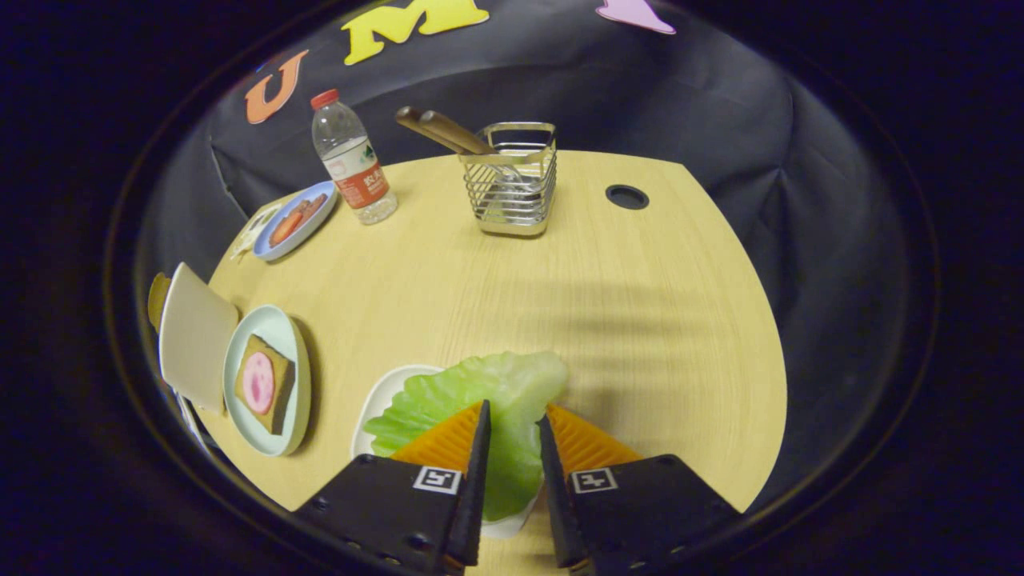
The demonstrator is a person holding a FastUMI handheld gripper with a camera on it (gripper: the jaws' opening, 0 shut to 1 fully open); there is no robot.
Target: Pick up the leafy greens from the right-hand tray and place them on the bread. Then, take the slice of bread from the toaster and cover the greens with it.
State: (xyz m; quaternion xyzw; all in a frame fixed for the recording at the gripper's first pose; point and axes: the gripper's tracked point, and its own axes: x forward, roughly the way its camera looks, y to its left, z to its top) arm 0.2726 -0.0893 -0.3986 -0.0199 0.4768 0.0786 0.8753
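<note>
Clearly, the greens [480, 400] are a single ruffled leaf, thin, pale at the rib and brighter toward the frilled edge, with a waxy sheen that suggests a moulded imitation. It is judged to be very light, floppy and somewhat slick, so it can be expected to droop on either side of a pinch and to slip if held only by the frill. The leaf lies on a small white tray [382, 394] on the desk [624, 320], with its far end spilling over the tray's rim. The tool [512, 422] is seen with its two fingers straddling the leaf's middle, a narrow gap remaining between them; whether both pads press on the leaf cannot be told. A hold across the thicker central rib is judged the safest.

To the left, a pale green plate [282, 330] carries the bread [268, 384], a square brown slice with a round pink piece on top. Beside that plate, a flat cream-sided toaster [196, 336] is seen with a brown crust showing behind it. Farther off stand a clear plastic bottle [352, 160], a blue plate [300, 220] and a wire holder [512, 188] with wooden-handled utensils. The desk is smooth, light wood grain.
</note>
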